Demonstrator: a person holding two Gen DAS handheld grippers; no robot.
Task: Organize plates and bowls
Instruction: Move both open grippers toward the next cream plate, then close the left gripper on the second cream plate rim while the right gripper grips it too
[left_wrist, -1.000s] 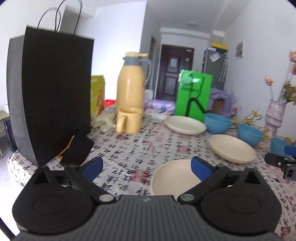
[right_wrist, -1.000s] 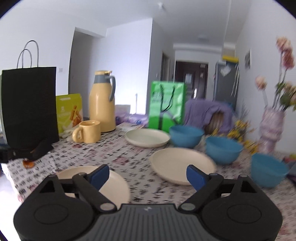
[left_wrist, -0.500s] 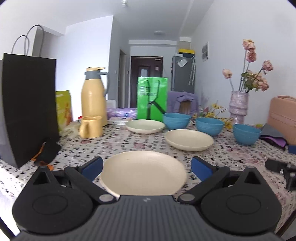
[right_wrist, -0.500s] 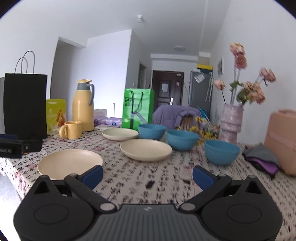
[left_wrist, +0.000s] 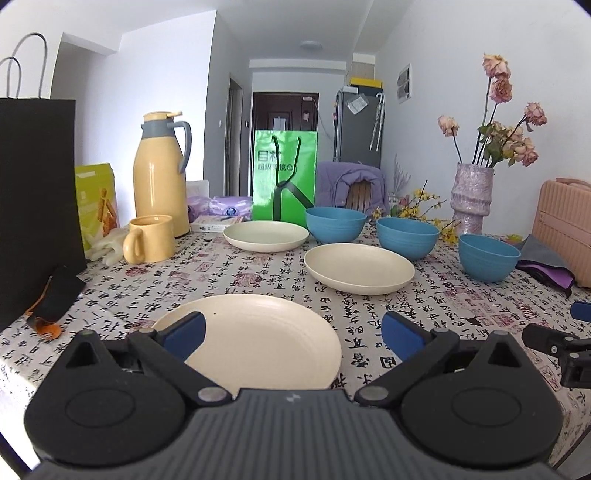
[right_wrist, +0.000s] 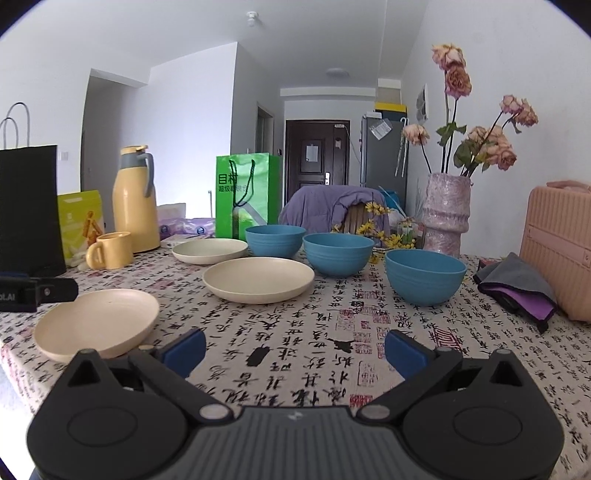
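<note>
Three cream plates lie on the patterned tablecloth: a near plate (left_wrist: 255, 339) (right_wrist: 96, 323), a middle plate (left_wrist: 358, 267) (right_wrist: 258, 278) and a far plate (left_wrist: 266, 235) (right_wrist: 209, 250). Three blue bowls stand behind them: a left bowl (left_wrist: 335, 223) (right_wrist: 275, 240), a middle bowl (left_wrist: 407, 236) (right_wrist: 338, 253) and a right bowl (left_wrist: 488, 256) (right_wrist: 424, 275). My left gripper (left_wrist: 291, 332) is open and empty, just above the near plate's front part. My right gripper (right_wrist: 293, 349) is open and empty above bare cloth, right of the near plate.
A black paper bag (left_wrist: 35, 192), yellow thermos (left_wrist: 160, 177), yellow mug (left_wrist: 149, 243) and green bag (left_wrist: 284, 175) stand at the left and back. A vase of flowers (right_wrist: 447, 214), pink case (right_wrist: 557, 251) and folded cloth (right_wrist: 517, 286) are at the right.
Both grippers swung right and pulled back to face the table. The left one now frames the near plate; the right one looks at the bowls.
</note>
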